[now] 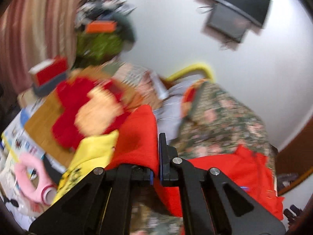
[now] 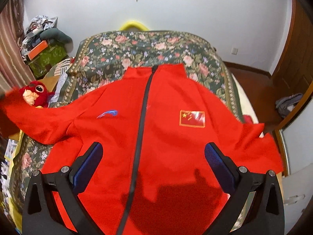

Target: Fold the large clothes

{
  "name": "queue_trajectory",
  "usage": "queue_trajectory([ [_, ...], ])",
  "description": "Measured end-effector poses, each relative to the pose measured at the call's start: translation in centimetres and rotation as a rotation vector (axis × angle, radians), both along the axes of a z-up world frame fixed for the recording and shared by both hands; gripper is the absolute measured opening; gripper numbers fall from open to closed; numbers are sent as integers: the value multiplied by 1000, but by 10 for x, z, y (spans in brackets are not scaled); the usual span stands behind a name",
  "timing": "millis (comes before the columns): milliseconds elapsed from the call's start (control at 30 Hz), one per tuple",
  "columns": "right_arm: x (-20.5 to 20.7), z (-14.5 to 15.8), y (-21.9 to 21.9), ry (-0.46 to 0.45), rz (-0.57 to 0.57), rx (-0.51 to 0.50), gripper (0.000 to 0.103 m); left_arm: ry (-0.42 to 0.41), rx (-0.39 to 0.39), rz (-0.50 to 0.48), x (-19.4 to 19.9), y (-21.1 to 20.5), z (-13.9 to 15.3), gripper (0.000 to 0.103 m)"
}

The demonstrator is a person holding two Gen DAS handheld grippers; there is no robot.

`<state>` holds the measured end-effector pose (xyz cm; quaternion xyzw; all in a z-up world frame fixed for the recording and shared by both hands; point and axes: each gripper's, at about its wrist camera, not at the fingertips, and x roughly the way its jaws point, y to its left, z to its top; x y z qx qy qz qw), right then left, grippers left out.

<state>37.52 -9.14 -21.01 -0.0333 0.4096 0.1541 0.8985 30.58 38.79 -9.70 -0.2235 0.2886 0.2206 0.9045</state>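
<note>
two grippers in view. left gripper (image 1: 156, 173): jaws nearly together, a fold of the red zip jacket (image 1: 137, 137) is pinched between the blue pads; which part of the jacket it is can't be told, left wrist view is motion-blurred. right gripper (image 2: 153, 166): jaws spread wide, nothing held, hovering over the jacket's lower front, blue pads (image 2: 217, 163) on either side of the zipper (image 2: 143, 105).

jacket (image 2: 156, 137) is laid front-up on the floral bedspread (image 2: 117, 51), collar toward the far end, black zipper closed down the middle. flag patch (image 2: 192, 118) seen on one chest side, blue swoosh logo (image 2: 107, 114) on the other. one sleeve is stretched out toward the view's left edge, near a red plush bird (image 2: 33, 95); other sleeve lies out to the view's right, reaching the bed edge.

left wrist view also shows the plush (image 1: 93, 109), a yellow cloth (image 1: 92, 156) just beside the pinched fold, a pink ring-shaped item (image 1: 33, 178), and a wall-mounted tv (image 1: 234, 9).
</note>
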Motion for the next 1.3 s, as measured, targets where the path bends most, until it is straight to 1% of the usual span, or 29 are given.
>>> queue_trajectory([
  [100, -1, 5, -7, -23, 13, 15, 103, -34, 34, -81, 28, -47, 28, 3],
  [233, 0, 8, -18, -42, 36, 35, 103, -51, 79, -190, 65, -114, 50, 3],
  [333, 0, 5, -30, -46, 40, 52, 103, -50, 91, -280, 90, -170, 57, 3],
  [400, 1, 2, -40, -42, 37, 65, 103, -44, 92, -347, 109, -208, 54, 3],
  [467, 3, -3, -53, -32, 24, 76, 103, -28, 112, -396, 123, -241, 47, 3],
  [567, 7, -12, -73, -8, 1, 89, 103, 21, 133, -474, 144, -288, 24, 3],
  [667, 9, -22, -92, 21, -25, 101, 103, 97, 134, -544, 158, -330, -15, 3],
  [733, 11, -30, -106, 46, -50, 109, 103, 170, 118, -600, 160, -356, -51, 3],
  [833, 13, -38, -122, 85, -72, 119, 103, 271, 98, -675, 162, -386, -92, 3],
  [867, 14, -41, -125, 98, -75, 120, 103, 316, 104, -706, 160, -398, -108, 3],
  [967, 13, -46, -130, 118, -80, 101, 103, 423, 128, -797, 150, -426, -138, 4],
  [1000, 11, -47, -130, 116, -78, 88, 103, 457, 145, -828, 144, -433, -145, 9],
  [1033, 10, -48, -130, 115, -74, 76, 103, 479, 160, -851, 138, -439, -148, 11],
  [1067, 9, -48, -129, 113, -67, 59, 103, 493, 165, -874, 132, -441, -151, 16],
  [1100, 8, -48, -126, 109, -61, 39, 103, 501, 162, -899, 124, -443, -151, 25],
  [1133, 7, -49, -126, 105, -56, 26, 103, 504, 159, -913, 118, -442, -149, 31],
  [1167, 4, -48, -121, 98, -45, 8, 103, 502, 157, -926, 110, -440, -147, 45],
  [1200, 3, -48, -119, 95, -37, -2, 103, 487, 156, -934, 101, -438, -142, 55],
  [1300, -3, -44, -105, 78, -5, -35, 103, 430, 169, -931, 75, -419, -125, 59],
])
